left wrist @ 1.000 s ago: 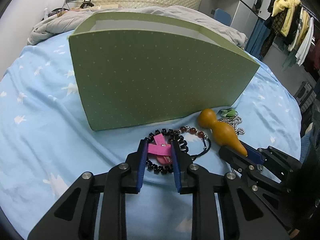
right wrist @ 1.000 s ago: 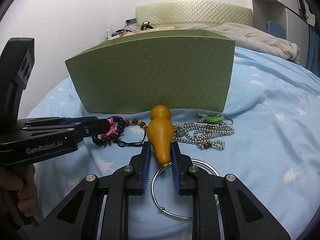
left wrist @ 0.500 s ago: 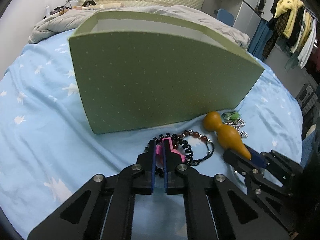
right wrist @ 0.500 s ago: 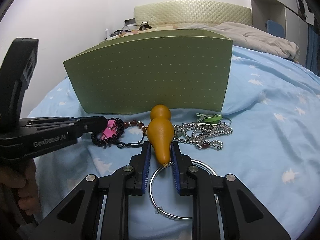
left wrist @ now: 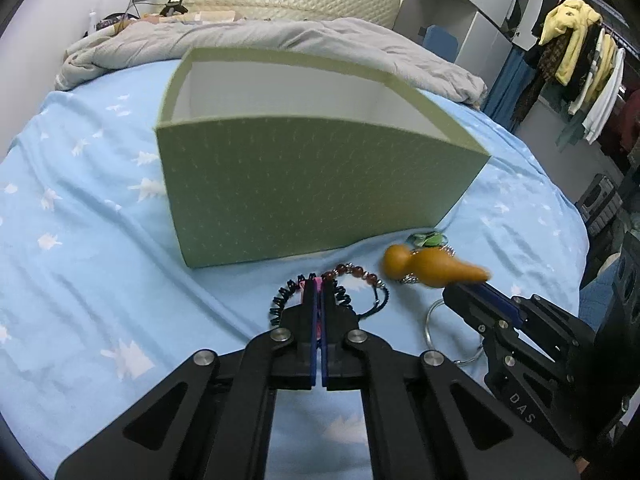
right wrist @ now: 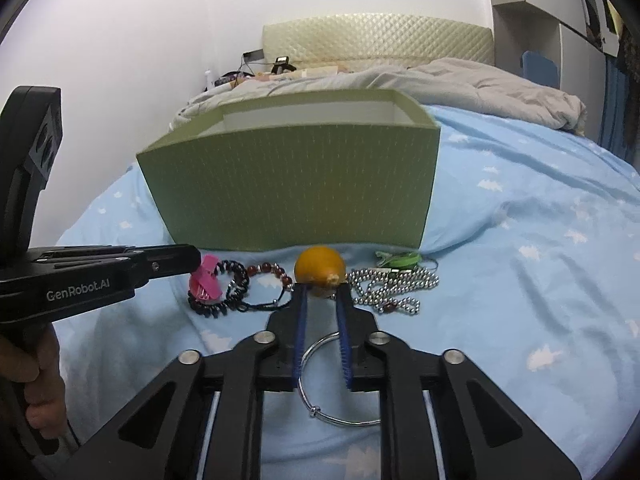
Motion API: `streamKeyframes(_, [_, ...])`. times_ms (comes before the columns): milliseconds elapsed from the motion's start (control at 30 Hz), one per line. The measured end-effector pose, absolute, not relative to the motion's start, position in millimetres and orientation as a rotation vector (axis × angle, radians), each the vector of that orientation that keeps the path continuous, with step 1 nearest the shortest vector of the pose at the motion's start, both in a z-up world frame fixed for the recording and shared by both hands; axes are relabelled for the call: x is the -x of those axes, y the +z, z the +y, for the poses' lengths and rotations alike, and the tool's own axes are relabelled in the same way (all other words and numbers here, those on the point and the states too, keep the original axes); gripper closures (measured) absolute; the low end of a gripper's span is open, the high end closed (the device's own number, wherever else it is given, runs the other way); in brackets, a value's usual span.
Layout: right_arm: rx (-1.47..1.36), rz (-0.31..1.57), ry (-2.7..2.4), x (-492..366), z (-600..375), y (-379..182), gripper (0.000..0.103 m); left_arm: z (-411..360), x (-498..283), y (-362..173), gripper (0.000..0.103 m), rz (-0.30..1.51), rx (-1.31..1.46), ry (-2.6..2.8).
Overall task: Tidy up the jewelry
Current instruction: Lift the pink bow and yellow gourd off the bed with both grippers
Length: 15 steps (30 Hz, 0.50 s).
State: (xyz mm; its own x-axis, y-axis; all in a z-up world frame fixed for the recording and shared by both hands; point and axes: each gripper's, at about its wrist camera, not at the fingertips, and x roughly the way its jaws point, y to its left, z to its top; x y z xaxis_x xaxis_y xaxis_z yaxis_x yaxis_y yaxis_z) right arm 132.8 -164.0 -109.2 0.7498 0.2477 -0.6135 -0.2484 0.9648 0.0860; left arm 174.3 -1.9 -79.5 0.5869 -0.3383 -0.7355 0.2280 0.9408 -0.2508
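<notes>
A green dotted open box stands on the blue bedsheet; it also shows in the right wrist view. My left gripper is shut on a pink hair clip that sits with a black spiral band and a brown bead bracelet. My right gripper is shut on the narrow end of an orange gourd pendant, lifted and pointing at the box; the gourd also shows in the left wrist view.
A silver bead chain and a green clip lie to the right of the gourd. A silver bangle lies under my right gripper. A grey quilt is bunched behind the box.
My left gripper closed on the pink clip and rose. My right gripper lifted and tipped the gourd. Both cameras now look down into the box.
</notes>
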Motion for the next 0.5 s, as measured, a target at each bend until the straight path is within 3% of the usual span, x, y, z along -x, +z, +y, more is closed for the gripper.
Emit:
streamKeyframes(300, [-0.025,0.715,0.278,-134.9,-169.2,-109.3,0.091,-0.4,-163.7,-62.9,0.103,0.853,0.133,-0.324])
streamKeyframes(333, [-0.02,0.722,0.28,-136.5,-168.4,-111.3,0.088,0.2,-163.1,-63.1,0.103,0.854,0.132,-0.323])
streamKeyframes(433, [-0.02,0.753,0.298,-141.6,-165.6,-118.4,0.065,1.1,-162.7,-64.4,0.103,0.859,0.138,-0.32])
streamKeyframes(500, [-0.014,0.756,0.299,-143.7,-163.9,-121.0,0.065,1.4,-163.3,-65.2,0.103,0.86,0.139,-0.319])
